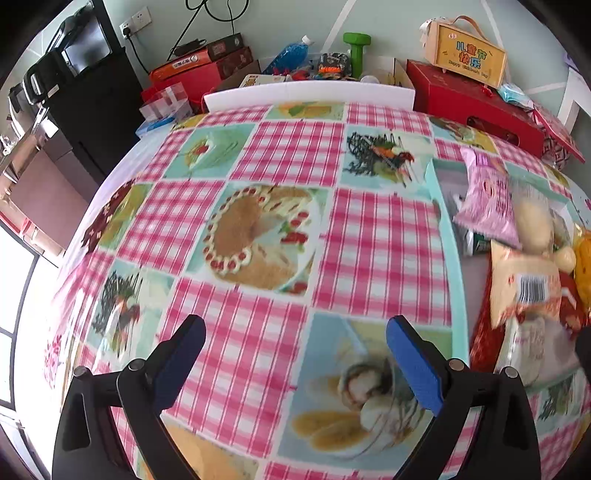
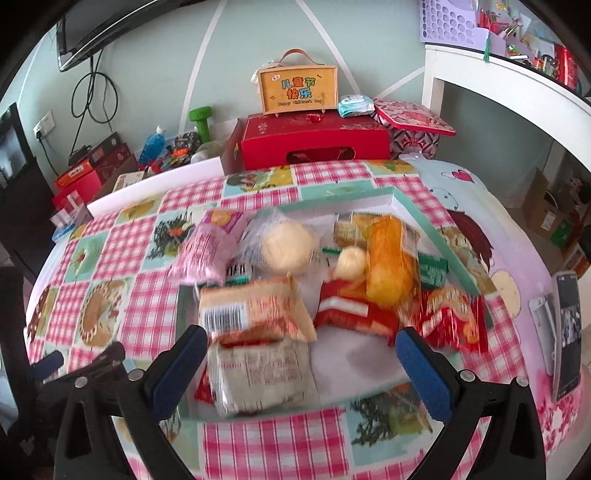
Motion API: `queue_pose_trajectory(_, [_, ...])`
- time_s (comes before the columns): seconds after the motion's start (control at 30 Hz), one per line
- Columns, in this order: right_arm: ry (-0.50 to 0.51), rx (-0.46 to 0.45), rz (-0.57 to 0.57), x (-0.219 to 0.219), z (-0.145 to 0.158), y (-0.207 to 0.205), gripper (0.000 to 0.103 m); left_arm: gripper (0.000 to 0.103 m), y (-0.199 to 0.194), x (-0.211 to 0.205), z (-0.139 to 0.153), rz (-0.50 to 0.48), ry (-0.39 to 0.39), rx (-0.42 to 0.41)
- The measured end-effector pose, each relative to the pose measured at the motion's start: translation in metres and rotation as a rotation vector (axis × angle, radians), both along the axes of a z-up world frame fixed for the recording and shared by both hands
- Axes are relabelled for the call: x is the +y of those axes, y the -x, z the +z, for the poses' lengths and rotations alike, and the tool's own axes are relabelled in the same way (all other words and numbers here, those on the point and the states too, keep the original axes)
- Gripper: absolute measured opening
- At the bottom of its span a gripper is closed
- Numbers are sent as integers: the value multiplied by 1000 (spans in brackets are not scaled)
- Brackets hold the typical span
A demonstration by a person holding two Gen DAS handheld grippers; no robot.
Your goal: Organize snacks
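My fingers (image 2: 424, 373) carry rough, matt blue pads on smooth black plastic. Under them the tablecloth (image 1: 258, 155) looks like glossy printed plastic. Inside the tray (image 2: 436, 236), which seems matt cardboard, the snack packets (image 2: 258, 306) are of shiny, crinkled plastic film.

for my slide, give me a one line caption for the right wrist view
Open right tool hovering over a teal-rimmed tray heaped with wrapped snacks on a checked tablecloth.

A lived-in home room, cluttered behind the table.

Beyond the pink checked food-print tablecloth (image 2: 140, 243) stand a red cardboard gift box (image 2: 314, 142), a green dumbbell (image 2: 201, 120) and a white shelf unit (image 2: 498, 85); a wall socket (image 1: 136, 21) sits above.
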State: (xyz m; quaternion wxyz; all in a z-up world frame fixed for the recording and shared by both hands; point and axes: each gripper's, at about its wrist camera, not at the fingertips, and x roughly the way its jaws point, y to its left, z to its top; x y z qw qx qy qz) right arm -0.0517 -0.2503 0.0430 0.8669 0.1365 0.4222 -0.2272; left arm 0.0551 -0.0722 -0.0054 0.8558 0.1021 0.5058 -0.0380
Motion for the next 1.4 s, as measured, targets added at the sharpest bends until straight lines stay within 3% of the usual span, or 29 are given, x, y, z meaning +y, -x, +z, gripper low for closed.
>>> queue_pose_trajectory(0.6, [5,59,43,31,-20,29,103,98,41,29,-11,-30,1,29])
queue_pose_trajectory(1.4, [-24,70,34,27,-32,27,103,98,36,29,-21,-41,-9,29])
